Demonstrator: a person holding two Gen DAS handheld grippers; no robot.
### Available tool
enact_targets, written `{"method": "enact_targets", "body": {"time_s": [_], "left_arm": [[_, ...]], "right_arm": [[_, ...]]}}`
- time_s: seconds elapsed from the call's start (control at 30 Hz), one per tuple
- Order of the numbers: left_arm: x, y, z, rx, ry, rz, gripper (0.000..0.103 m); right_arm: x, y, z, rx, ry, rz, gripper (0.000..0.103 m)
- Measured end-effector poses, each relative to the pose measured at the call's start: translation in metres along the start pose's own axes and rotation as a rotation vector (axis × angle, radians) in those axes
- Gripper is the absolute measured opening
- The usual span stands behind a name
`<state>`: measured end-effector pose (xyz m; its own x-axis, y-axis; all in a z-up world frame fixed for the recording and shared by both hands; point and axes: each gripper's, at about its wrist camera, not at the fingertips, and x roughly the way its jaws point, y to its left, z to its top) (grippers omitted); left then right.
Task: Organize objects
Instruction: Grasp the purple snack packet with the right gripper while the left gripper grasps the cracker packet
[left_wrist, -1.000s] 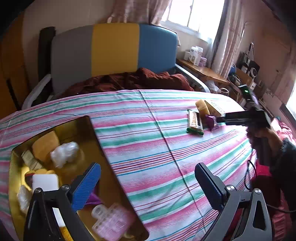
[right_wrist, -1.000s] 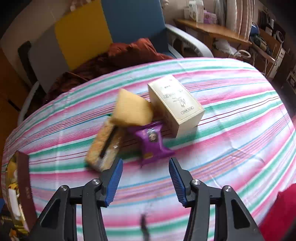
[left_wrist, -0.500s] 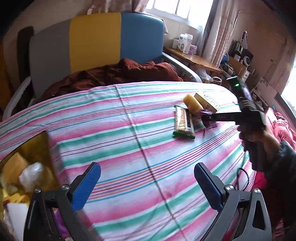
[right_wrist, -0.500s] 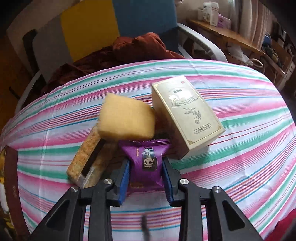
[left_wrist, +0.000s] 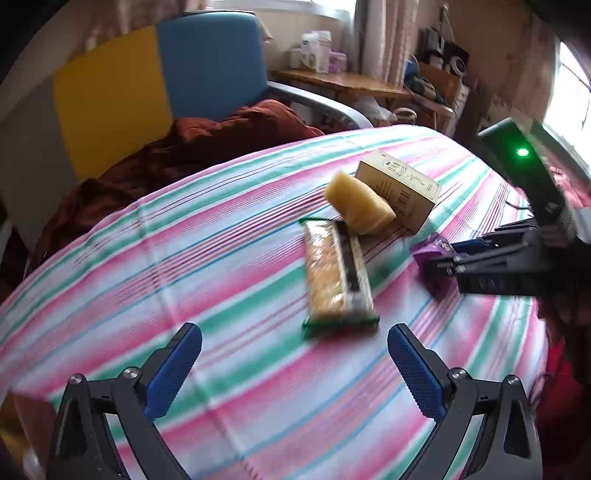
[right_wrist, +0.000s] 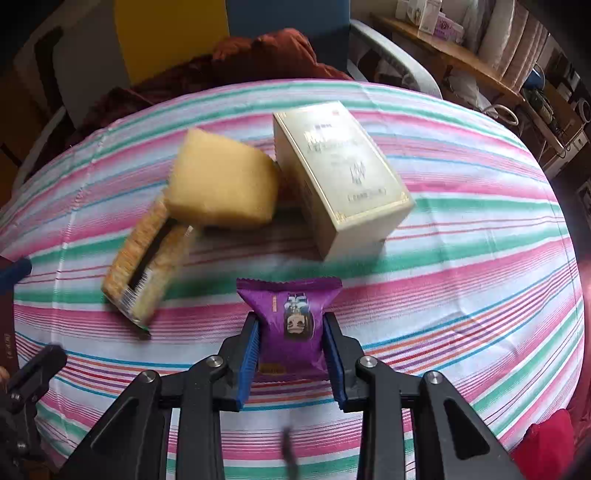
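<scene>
**stripey_sheets:** So where's it at? The right gripper (right_wrist: 291, 341) has its jaws squeezed in on the purple snack packet (right_wrist: 290, 317), pads pressing both sides of the wrapper. The packet sits low over the striped cloth (right_wrist: 461, 295), just in front of the yellow sponge (right_wrist: 221, 181), the cream box (right_wrist: 340, 173) and the cracker pack (right_wrist: 147, 262). Can't tell if it's clear of the cloth or touching it.

**umi_tinkerer:** And the left gripper (left_wrist: 293, 367) is wide open with nothing in it, hanging over the cloth just short of the cracker pack (left_wrist: 336, 273). Looks like that's its next pick, though that's a guess.

**stripey_sheets:** Tips for the packet? It's a puffy, slippery wrapper, so the person should probably lift straight up before swinging sideways, otherwise a trailing edge could drag on the cloth.

**umi_tinkerer:** Agreed. The grip is on the near half, so the far end may droop; slow and level would help. For the cracker pack, the left jaws should go across its narrow width, not its length. The sponge leans on its far end, so pulling it out fast might tip the sponge over.
</scene>
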<state>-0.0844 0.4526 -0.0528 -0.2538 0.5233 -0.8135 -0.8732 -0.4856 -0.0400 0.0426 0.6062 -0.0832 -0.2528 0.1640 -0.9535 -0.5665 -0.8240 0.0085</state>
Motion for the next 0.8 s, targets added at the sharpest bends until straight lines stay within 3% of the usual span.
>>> {"method": "enact_targets", "body": {"time_s": [0.17,0.3,0.4,0.63,0.77,0.8], "left_arm": [[0.038,-0.016,0.026,0.04,0.037,-0.03,0.101],[0.065,-0.021,0.04,0.053,0.064,-0.006,0.086],[0.085,-0.015,0.042,0.02,0.108,0.016,0.081],[0.081,-0.014,0.036,0.028,0.042,0.027,0.079],[0.068,-0.009,0.029,0.003,0.027,0.041,0.049],[0.065,-0.005,0.026,-0.014,0.032,0.036,0.049]], "right_arm": [[-0.002,-0.002,-0.002,0.004,0.004,0.006,0.033],[-0.002,-0.001,-0.003,0.001,0.011,0.004,0.034],[0.0,0.003,-0.005,-0.019,0.021,-0.016,0.034],[-0.002,0.01,-0.008,-0.034,0.023,-0.034,0.035],[-0.004,0.011,-0.008,-0.037,0.015,-0.033,0.035],[-0.005,0.011,-0.008,-0.039,0.013,-0.034,0.035]]}}
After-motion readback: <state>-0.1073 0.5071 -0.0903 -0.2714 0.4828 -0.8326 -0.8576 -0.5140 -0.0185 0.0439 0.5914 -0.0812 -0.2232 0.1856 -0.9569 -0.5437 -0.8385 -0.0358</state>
